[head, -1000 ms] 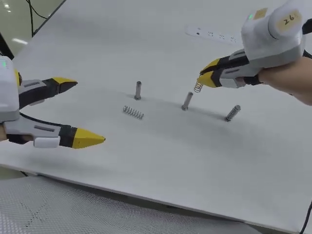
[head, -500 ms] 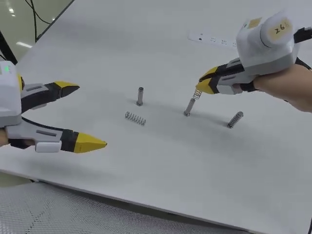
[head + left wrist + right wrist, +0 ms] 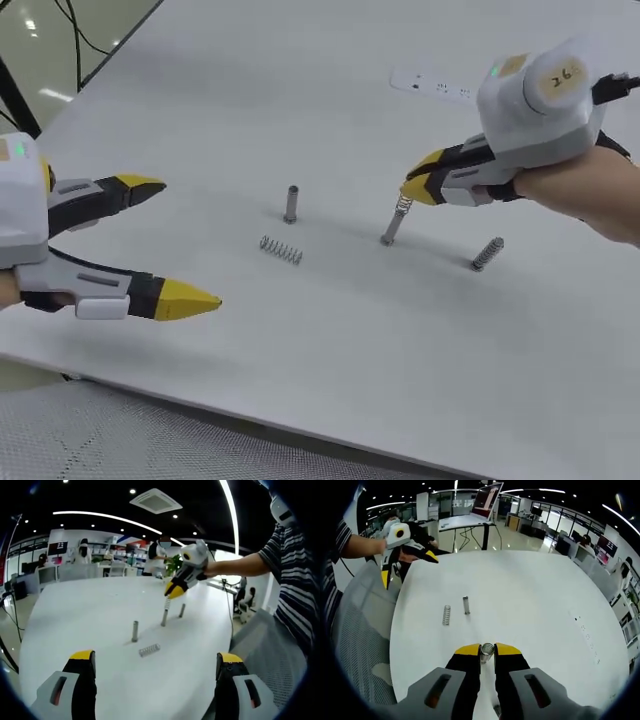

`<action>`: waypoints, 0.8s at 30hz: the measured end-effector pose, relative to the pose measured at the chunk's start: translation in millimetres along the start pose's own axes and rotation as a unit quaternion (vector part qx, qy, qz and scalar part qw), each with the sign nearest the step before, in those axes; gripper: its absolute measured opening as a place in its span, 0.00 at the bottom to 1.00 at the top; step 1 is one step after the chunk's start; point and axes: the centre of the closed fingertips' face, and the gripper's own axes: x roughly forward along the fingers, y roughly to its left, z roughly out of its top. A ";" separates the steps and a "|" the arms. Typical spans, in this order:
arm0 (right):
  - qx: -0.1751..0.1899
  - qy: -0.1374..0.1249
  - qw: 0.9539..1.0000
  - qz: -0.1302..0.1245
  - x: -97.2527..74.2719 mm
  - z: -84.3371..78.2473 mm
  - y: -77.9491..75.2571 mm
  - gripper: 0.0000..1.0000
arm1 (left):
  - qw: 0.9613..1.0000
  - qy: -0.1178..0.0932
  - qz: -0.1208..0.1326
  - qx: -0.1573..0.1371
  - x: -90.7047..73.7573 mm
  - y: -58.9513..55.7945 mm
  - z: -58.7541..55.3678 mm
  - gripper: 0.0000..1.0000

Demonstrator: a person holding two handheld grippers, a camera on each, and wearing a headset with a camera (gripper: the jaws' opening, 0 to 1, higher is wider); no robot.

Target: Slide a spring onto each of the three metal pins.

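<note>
My right gripper (image 3: 413, 190) is shut on a small spring (image 3: 403, 205), whose lower end meets the top of the middle pin (image 3: 390, 228). In the right gripper view the spring (image 3: 486, 650) sits between the yellow tips. The left pin (image 3: 291, 204) stands bare, with a loose spring (image 3: 281, 250) lying just in front of it. The right pin (image 3: 487, 253) carries a spring. My left gripper (image 3: 178, 242) hovers open at the left, well away from the pins. In the left gripper view, the bare pin (image 3: 134, 631) and loose spring (image 3: 149, 650) lie ahead of its jaws.
A white power strip (image 3: 430, 87) lies on the far side of the white table (image 3: 330, 380). The table's near edge borders a grey mesh surface (image 3: 150, 440). Office desks and people stand in the background of the gripper views.
My right gripper has lowered the spring from beside the middle pin's top down onto it. The left gripper stays open in about the same place; the head camera has shifted a little.
</note>
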 end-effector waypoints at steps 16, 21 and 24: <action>0.002 0.008 1.000 0.001 8.0 -9.2 6.1 0.07 | 1.000 -0.001 0.006 -0.006 -1.9 2.1 -1.2 0.96; 0.001 0.019 1.000 0.005 16.3 -15.3 10.7 0.07 | 1.000 -0.003 0.006 -0.006 -1.9 1.8 -0.7 0.96; 0.001 0.024 1.000 0.006 20.0 -17.7 12.6 0.07 | 1.000 0.000 0.005 -0.007 -1.7 1.3 -2.3 0.96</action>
